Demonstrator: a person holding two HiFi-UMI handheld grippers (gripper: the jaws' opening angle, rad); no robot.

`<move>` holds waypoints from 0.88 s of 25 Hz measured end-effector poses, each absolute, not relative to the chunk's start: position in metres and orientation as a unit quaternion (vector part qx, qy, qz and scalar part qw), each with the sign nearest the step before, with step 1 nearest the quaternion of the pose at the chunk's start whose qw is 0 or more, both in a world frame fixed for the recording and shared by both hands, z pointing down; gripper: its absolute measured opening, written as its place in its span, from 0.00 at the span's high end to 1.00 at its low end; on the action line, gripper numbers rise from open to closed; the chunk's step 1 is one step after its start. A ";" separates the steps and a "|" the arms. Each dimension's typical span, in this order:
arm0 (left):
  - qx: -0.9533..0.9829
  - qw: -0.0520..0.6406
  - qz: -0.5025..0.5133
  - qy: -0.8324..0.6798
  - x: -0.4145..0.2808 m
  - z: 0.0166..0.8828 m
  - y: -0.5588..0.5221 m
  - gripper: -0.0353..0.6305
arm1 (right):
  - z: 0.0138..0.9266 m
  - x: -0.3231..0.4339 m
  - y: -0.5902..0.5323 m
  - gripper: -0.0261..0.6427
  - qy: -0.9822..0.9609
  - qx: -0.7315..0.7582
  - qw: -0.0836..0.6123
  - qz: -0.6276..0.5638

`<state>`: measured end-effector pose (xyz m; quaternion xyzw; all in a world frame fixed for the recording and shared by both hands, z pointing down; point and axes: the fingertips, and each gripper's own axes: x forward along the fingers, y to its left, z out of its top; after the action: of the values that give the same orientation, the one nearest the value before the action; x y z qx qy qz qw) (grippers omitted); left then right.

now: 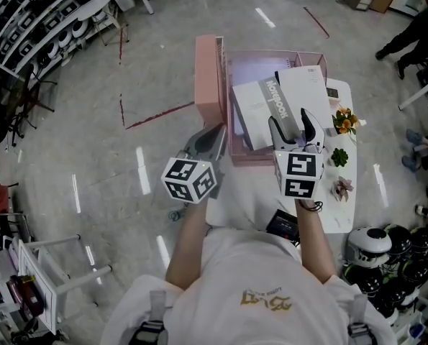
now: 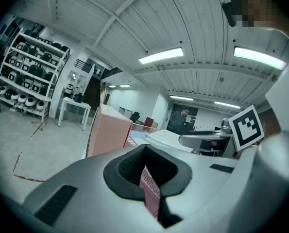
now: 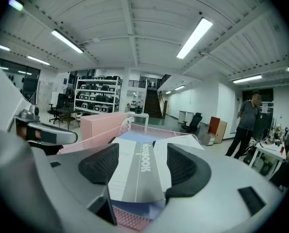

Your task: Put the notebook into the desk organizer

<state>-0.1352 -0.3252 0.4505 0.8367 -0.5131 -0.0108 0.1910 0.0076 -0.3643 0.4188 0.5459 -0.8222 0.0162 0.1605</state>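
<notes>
Two jaws of the right hand-held gripper (image 1: pixel 291 121) (image 3: pixel 142 166) stand apart, unpressed, either side of the grey-and-white notebook (image 1: pixel 271 103) (image 3: pixel 134 174) lying in the pink mesh desk organizer (image 1: pixel 248 157) (image 3: pixel 93 140); the left hand-held gripper (image 1: pixel 212 139) (image 2: pixel 146 171) clamps the organizer's wall.

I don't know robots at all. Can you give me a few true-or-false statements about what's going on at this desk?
1. The notebook already lies in the pink desk organizer. True.
2. The right gripper is clamped tight on the notebook. False: its jaws stand apart, with the notebook between them but not pressed.
3. The left gripper is closed on the desk organizer's mesh wall. True.
4. The small potted plants stand on the floor. False: they stand on the white table, to the right of the desk organizer.
</notes>
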 end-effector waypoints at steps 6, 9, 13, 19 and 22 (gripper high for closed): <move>0.841 0.180 -0.014 -0.510 -0.125 0.442 -0.310 0.92 | 0.422 0.015 -0.339 0.58 -0.835 0.535 0.109 0.073; 0.843 0.176 -0.016 -0.508 -0.120 0.438 -0.300 0.92 | 0.425 0.014 -0.320 0.70 -0.850 0.509 0.088 0.109; 0.848 0.169 -0.022 -0.501 -0.111 0.432 -0.283 0.92 | 0.422 0.019 -0.297 0.77 -0.856 0.495 0.063 0.132; 0.850 0.164 -0.032 -0.499 -0.105 0.425 -0.259 0.92 | 0.416 0.027 -0.266 0.94 -0.863 0.486 0.034 0.134; 0.847 0.165 -0.034 -0.503 -0.105 0.425 -0.248 0.92 | 0.416 0.029 -0.254 0.94 -0.864 0.487 0.043 0.115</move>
<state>-0.1049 -0.2483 0.4255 0.8475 -0.5033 -0.0337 0.1653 0.0294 -0.2539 0.4162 0.4873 -0.8645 0.1154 0.0429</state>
